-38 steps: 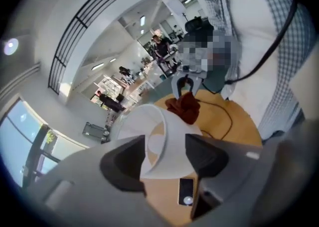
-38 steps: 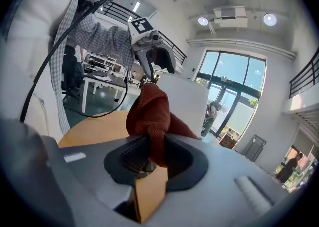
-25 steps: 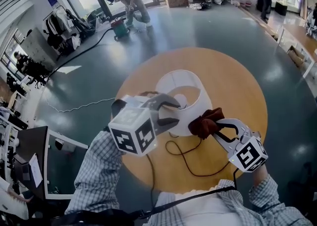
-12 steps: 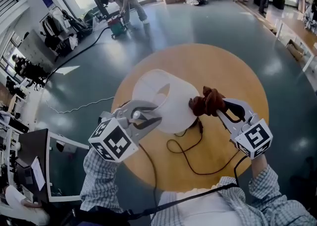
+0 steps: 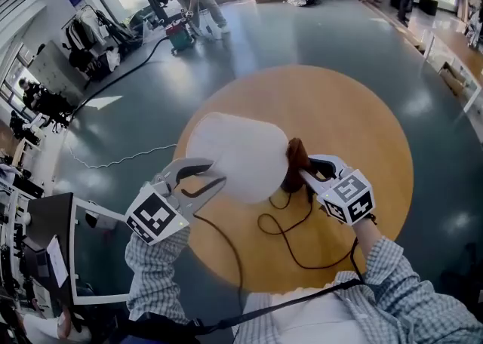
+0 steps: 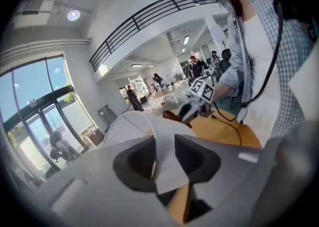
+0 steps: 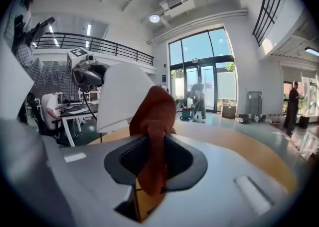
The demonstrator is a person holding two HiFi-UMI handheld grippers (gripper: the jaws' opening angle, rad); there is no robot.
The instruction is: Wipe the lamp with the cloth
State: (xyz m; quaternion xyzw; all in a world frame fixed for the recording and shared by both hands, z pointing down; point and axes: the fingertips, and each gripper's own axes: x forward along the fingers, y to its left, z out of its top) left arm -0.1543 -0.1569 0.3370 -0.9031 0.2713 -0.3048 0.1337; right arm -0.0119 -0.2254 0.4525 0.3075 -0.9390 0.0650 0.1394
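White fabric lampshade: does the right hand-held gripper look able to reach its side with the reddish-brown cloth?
Probably yes. The right hand-held gripper holds the reddish-brown cloth right beside the white fabric lampshade, seemingly touching it, with nothing between them.

The lamp point(image 5: 234, 158) is white, the cloth point(image 5: 294, 165) rust-brown, the table point(image 5: 355, 116) tan, the sleeves point(image 5: 155, 274) blue-checked.
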